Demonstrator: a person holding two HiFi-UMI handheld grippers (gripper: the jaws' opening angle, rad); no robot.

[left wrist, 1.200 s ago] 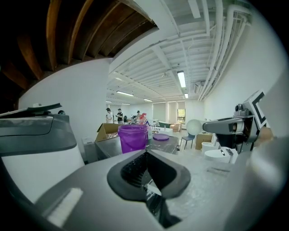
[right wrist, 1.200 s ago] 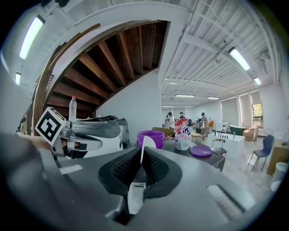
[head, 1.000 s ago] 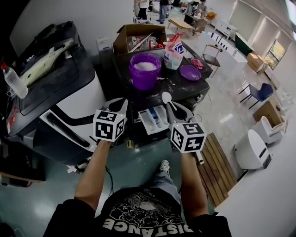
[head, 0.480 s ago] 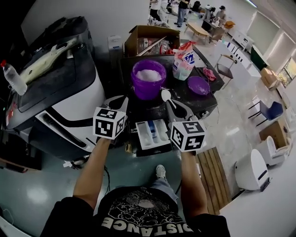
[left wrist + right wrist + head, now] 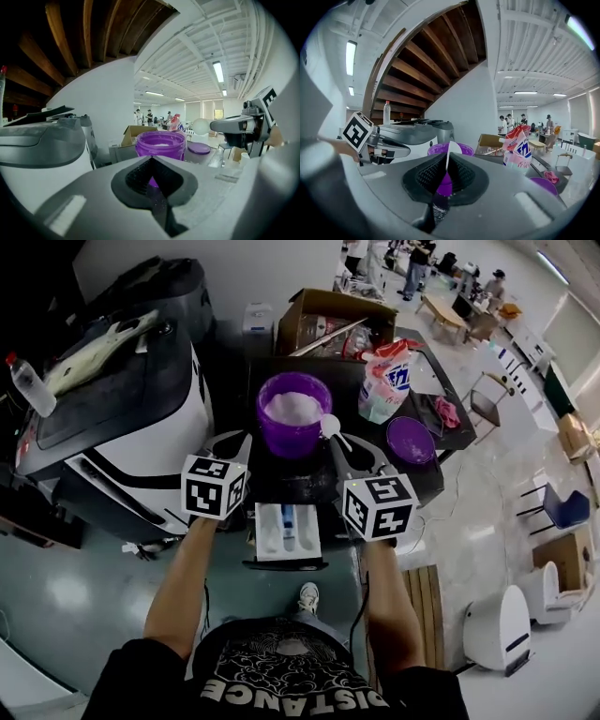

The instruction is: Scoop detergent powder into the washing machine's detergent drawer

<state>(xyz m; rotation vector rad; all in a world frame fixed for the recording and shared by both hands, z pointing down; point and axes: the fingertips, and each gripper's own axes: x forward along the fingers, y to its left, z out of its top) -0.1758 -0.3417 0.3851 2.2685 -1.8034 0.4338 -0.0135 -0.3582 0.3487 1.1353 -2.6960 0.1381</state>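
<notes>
Washing machine (image 5: 112,418) sits at 9 o'clock. Over the last second the purple powder tub (image 5: 294,413) has swung to 12 o'clock, and the pulled-out detergent drawer (image 5: 287,532) now lies at 6 o'clock between the tongs. Judgement: lined up for the dip, nothing transferred yet.

Left gripper (image 5: 236,444): its own view shows the jaws together with nothing between them. Right gripper (image 5: 349,457): its view alone shows the jaws pinching the white scoop (image 5: 330,426) by its handle. The head view puts the bowl at the tub's 4 o'clock rim; whether it is loaded, cannot tell.

The handle of the scoop (image 5: 330,425) is lost to me inside the jaws of the right gripper (image 5: 354,461). Print on the bag (image 5: 385,381) is too small to read, and I can't tell what the drawer (image 5: 287,531) holds.
</notes>
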